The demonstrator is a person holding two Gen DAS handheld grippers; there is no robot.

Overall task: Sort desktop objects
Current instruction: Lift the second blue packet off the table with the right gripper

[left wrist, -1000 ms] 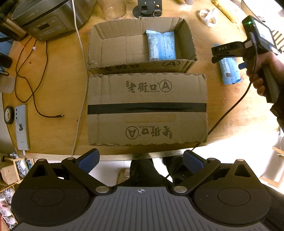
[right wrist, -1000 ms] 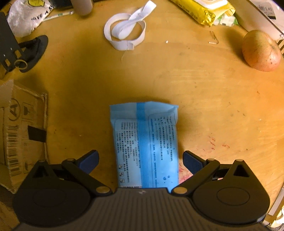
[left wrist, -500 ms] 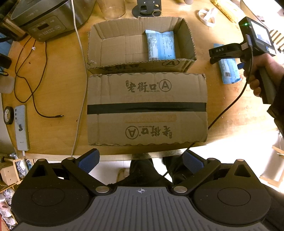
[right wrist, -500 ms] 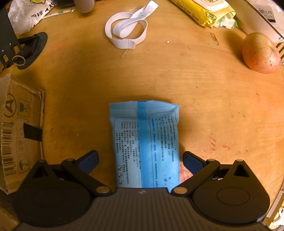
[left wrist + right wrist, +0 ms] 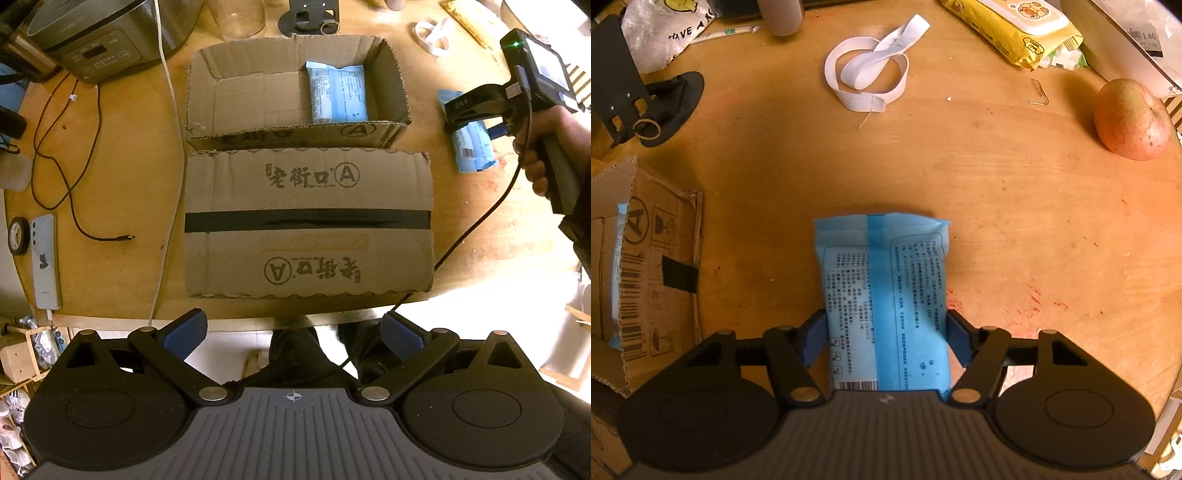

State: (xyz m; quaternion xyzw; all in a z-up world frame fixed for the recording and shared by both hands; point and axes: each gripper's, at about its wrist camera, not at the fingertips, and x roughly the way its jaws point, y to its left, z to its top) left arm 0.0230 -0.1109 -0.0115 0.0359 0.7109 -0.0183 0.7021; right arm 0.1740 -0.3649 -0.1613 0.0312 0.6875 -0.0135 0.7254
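A blue packet (image 5: 882, 288) lies on the wooden table, and my right gripper (image 5: 886, 343) points down over its near end. The jaws are closing, and their blue pads (image 5: 814, 339) touch both long sides of the packet. In the left wrist view this packet (image 5: 474, 155) lies right of the open cardboard box (image 5: 295, 129), under the right gripper (image 5: 469, 122) held by a hand. A second blue packet (image 5: 338, 96) lies inside that box at its right end. My left gripper (image 5: 293, 332) hangs open over the table's front edge with nothing between its fingers.
A taped cardboard box (image 5: 306, 221) sits in front of the open one. A cooker (image 5: 99, 40), cables and a phone (image 5: 46, 262) are at the left. Beyond the packet lie a white strap (image 5: 868, 77), an apple (image 5: 1130, 118), yellow wipes (image 5: 1015, 26) and a black stand (image 5: 639, 107).
The right gripper's jaws have swung in from wide open to the sides of the blue packet. The left gripper has not moved.
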